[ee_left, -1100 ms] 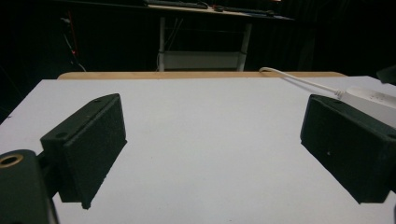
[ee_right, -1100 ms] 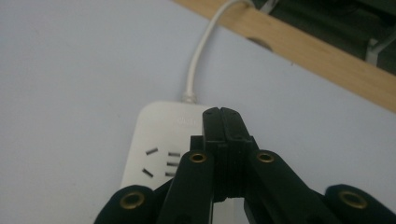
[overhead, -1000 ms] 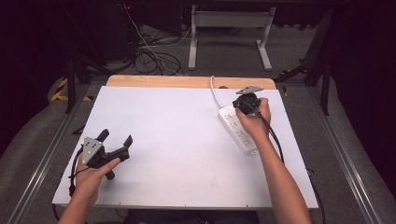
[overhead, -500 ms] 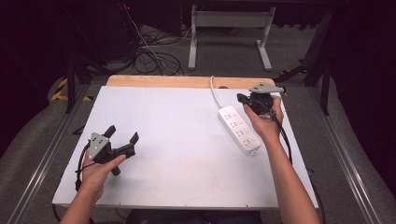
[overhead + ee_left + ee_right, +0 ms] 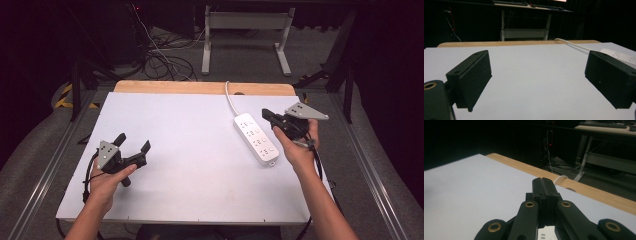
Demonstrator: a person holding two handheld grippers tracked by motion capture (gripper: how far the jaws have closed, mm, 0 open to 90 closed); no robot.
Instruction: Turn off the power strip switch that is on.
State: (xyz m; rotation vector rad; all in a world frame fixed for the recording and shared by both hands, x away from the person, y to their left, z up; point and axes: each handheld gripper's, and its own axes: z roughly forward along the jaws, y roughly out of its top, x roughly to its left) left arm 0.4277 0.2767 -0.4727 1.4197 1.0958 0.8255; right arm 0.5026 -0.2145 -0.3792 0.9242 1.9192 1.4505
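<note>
The white power strip (image 5: 256, 139) lies on the right part of the white table (image 5: 190, 150), and the right hand-held gripper (image 5: 267, 116) hangs just beside its far end, a little to the strip's right and, it seems, above it rather than touching. The strip's long axis runs on a slant: its far end, where the white cable (image 5: 229, 97) leaves toward the wooden back edge of the table, lies nearer the table's middle, and its near end points toward the person's right forearm. From the right hand-held gripper, then, the strip lies below and toward the person. In the right gripper view a sliver of the strip (image 5: 545, 233) shows directly under the jaws, which supports that reading, though the height of the gap is hard to judge.

The right hand-held gripper (image 5: 543, 185) is clenched on nothing, its two black jaws pressed flat together. The left hand-held gripper (image 5: 132, 148) rests low at the table's left side with its jaws spread wide and empty, well apart from the strip; in its own view the strip (image 5: 621, 55) shows far off. The right hand is plainly the nearer one.

The strip itself is a long, flat, rounded white bar with a row of sockets along its top face, lying flat.
</note>
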